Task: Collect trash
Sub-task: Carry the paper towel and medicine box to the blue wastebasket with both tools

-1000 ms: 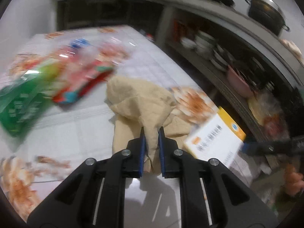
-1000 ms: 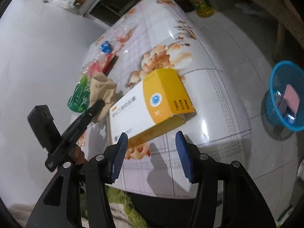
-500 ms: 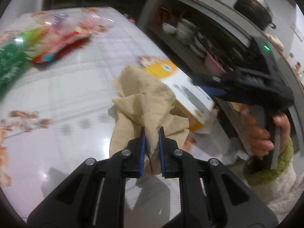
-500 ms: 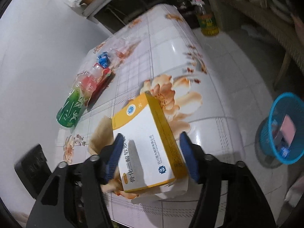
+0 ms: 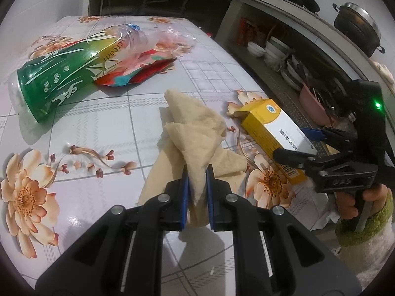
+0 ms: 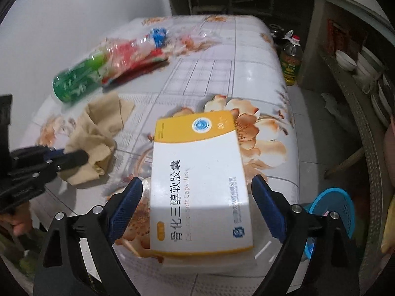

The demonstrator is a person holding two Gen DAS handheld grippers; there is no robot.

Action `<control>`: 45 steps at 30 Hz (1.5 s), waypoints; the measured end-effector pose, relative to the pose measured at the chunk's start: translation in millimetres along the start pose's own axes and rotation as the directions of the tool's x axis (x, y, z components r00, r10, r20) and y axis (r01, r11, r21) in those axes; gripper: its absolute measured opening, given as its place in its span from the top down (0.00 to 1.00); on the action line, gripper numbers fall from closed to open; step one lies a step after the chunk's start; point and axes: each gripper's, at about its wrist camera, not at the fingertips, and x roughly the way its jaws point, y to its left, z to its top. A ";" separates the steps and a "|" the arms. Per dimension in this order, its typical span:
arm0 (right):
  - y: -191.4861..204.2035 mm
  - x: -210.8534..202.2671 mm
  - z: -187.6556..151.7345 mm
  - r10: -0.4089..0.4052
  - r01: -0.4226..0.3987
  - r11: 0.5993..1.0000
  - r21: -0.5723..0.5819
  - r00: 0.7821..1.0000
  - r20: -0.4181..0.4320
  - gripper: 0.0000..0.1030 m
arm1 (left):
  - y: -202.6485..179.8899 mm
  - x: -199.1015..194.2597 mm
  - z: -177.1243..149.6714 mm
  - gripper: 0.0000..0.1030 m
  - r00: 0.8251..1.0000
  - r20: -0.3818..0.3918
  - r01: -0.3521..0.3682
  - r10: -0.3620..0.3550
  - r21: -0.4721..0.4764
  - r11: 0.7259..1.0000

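Observation:
On the flowered table (image 5: 98, 128), my left gripper (image 5: 196, 172) is shut on a crumpled tan paper (image 5: 195, 133); its far part rests on the table. The same paper (image 6: 98, 133) and left gripper (image 6: 74, 157) show at the left of the right wrist view. A yellow and white medicine box (image 6: 200, 172) lies at the table's near edge. My right gripper (image 6: 197, 181) straddles the box, its jaws opening and its pads clear of the sides. The left wrist view shows the box (image 5: 274, 128) with the right gripper (image 5: 296, 145) around its near end.
A green plastic bottle (image 5: 61, 79) and a red wrapper (image 5: 138, 74) lie at the table's far left. A blue basket (image 6: 333, 209) stands on the floor right of the table, with an oil bottle (image 6: 291, 61) farther back. Shelves of dishes (image 5: 271, 49) run along the right.
My right gripper has rolled and swung over the box, and its jaws have spread wide around it. My left gripper kept its hold on the tan paper and shifted a little across the table.

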 end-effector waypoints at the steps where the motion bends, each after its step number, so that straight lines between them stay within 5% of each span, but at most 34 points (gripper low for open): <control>1: 1.6 2.0 -0.7 -0.015 0.015 1.000 -0.009 1.000 -0.006 0.16 | 0.4 -2.5 -1.9 0.89 1.000 0.001 -0.003 0.003 0.003 1.000; 7: 1.7 2.1 -3.9 -0.051 0.051 0.999 0.007 0.999 -0.006 0.31 | -4.8 -0.9 -1.3 0.89 1.000 0.003 -0.017 0.017 0.017 1.000; 17: -37.9 -26.7 -19.2 0.080 -0.104 0.972 0.212 0.990 0.118 0.32 | -30.3 -0.8 16.3 0.90 1.000 0.012 -0.021 0.020 0.079 0.997; 22: -84.2 -59.9 -40.1 0.080 -0.164 0.921 0.353 0.967 0.240 0.32 | -72.1 7.7 36.0 0.90 1.000 0.015 0.025 -0.027 0.164 0.986; 28: -161.1 -95.5 -89.7 -0.077 -0.115 0.820 0.561 0.948 0.307 0.32 | -136.0 24.9 59.5 0.91 0.993 -0.007 0.115 -0.117 0.263 0.958; 32: -218.3 -88.2 -128.6 -0.225 0.029 0.717 0.697 0.955 0.191 0.32 | -178.0 38.5 65.7 0.92 0.987 -0.029 0.158 -0.157 0.330 0.931; 39: -306.8 8.8 -164.0 -0.271 0.270 0.573 0.774 0.954 -0.132 0.31 | -208.5 57.3 65.0 0.92 0.984 -0.075 0.181 -0.165 0.365 0.913; 42: -333.0 54.6 -160.1 -0.287 0.350 0.542 0.764 0.931 -0.224 0.30 | -217.0 64.6 66.4 0.92 0.984 -0.087 0.175 -0.154 0.371 0.912; 45: -346.9 102.6 -151.1 -0.271 0.386 0.557 0.735 0.922 -0.278 0.29 | -223.1 74.1 68.3 0.92 0.985 -0.103 0.168 -0.139 0.381 0.909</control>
